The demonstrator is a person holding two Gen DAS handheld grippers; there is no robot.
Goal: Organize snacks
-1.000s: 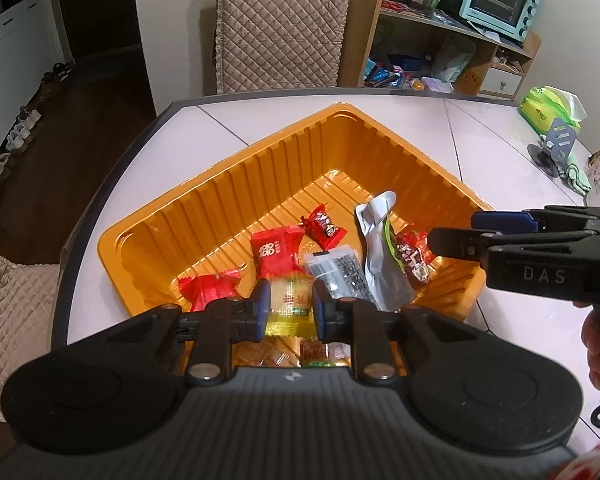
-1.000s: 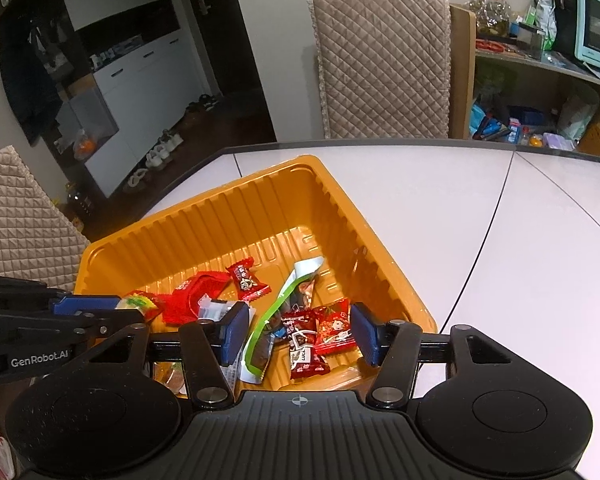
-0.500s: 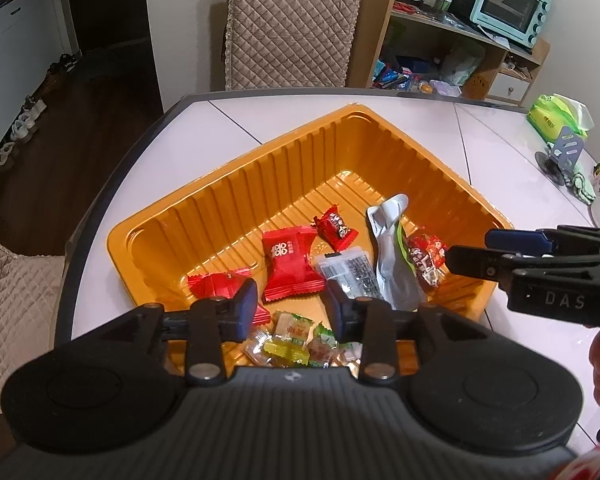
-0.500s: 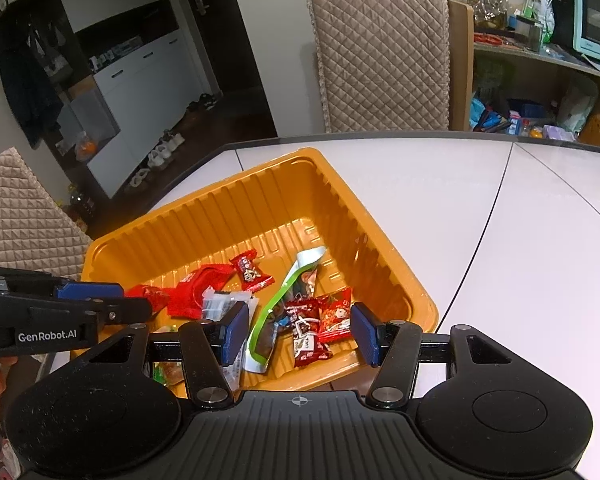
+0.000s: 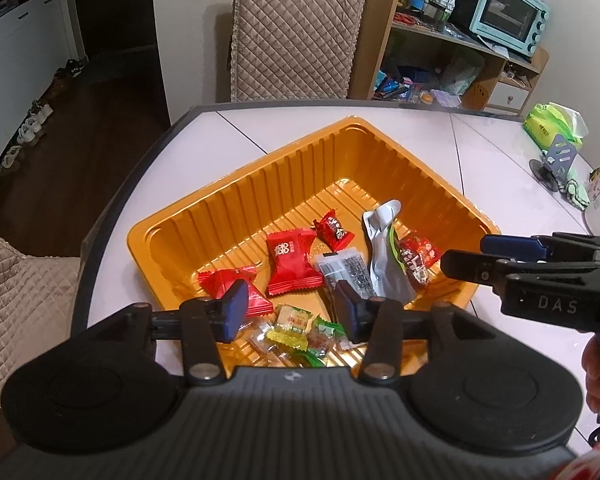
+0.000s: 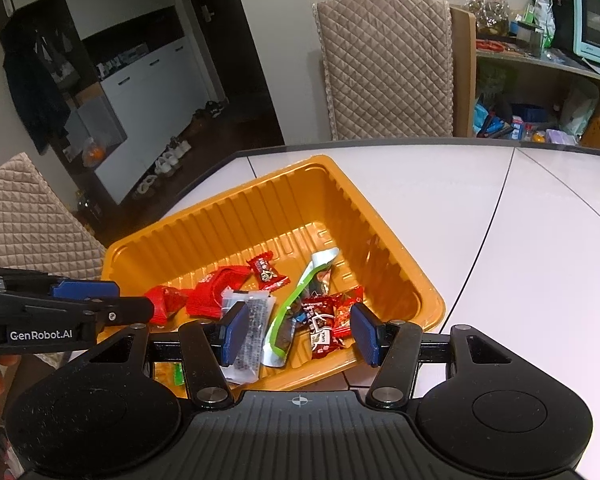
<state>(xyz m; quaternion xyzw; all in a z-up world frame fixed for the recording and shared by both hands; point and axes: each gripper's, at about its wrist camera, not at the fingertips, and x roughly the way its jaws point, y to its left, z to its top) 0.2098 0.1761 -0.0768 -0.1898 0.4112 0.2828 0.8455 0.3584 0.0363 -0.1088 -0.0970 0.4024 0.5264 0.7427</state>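
An orange ribbed tray sits on the white table and holds wrapped snacks: red packets, a small red candy, a silver-green wrapper, a clear dark-printed packet, and several small yellow-green candies at the near corner. My left gripper is open and empty above those small candies. My right gripper is open and empty above the tray's near edge.
Quilted chairs stand behind the table and one to the left. A wooden shelf with a teal oven is at the back right. A green tissue pack and a small stand lie on the table's right.
My left gripper opened, let a yellow-green candy drop among the small candies in the tray's near corner, and rose. My right gripper also lifted back a little, staying open.
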